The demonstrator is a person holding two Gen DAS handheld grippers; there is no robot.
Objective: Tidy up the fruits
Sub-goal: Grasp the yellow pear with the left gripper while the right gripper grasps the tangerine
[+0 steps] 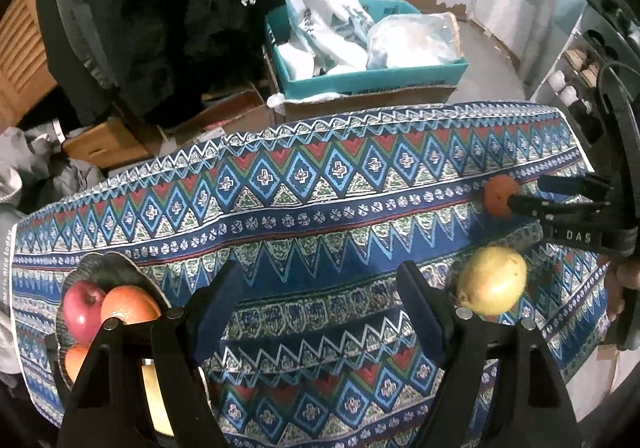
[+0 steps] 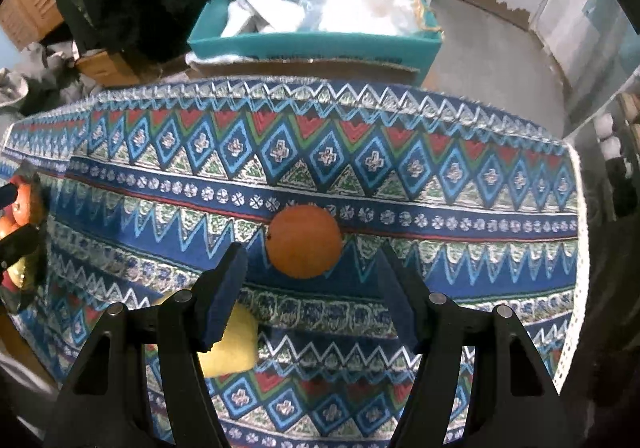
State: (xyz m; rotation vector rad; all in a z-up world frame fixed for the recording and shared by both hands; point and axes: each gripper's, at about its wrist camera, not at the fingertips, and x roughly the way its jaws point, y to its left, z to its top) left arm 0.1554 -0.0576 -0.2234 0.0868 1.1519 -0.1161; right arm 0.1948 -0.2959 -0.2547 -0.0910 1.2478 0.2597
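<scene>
1. Left wrist view: our left gripper [image 1: 320, 288] has its jaws apart with only the cloth [image 1: 280, 184] between them. The pear [image 1: 492, 280] lies just outside the right-hand jaw, not touching it as far as we can tell. Outside the left-hand jaw sits the bowl [image 1: 100, 264], which holds an apple [image 1: 82, 308] and at least two oranges [image 1: 128, 304], with something pale yellow below them, partly hidden by the finger. Far off to the right, the right gripper [image 1: 532, 194] reaches toward the loose orange [image 1: 496, 196].

2. Right wrist view: our right gripper [image 2: 316, 280] also stands with jaws apart, pressing on nothing. The orange [image 2: 304, 242] lies just ahead of the tips, centred on the gap. The pear [image 2: 236, 344] shows behind the left-hand jaw.

3. We judge the orange firm, round and fairly light; it may roll on the cloth, so we would take it across its widest part. The pear looks smoother and may bruise, so it calls for a gentler squeeze at its broad belly.
</scene>
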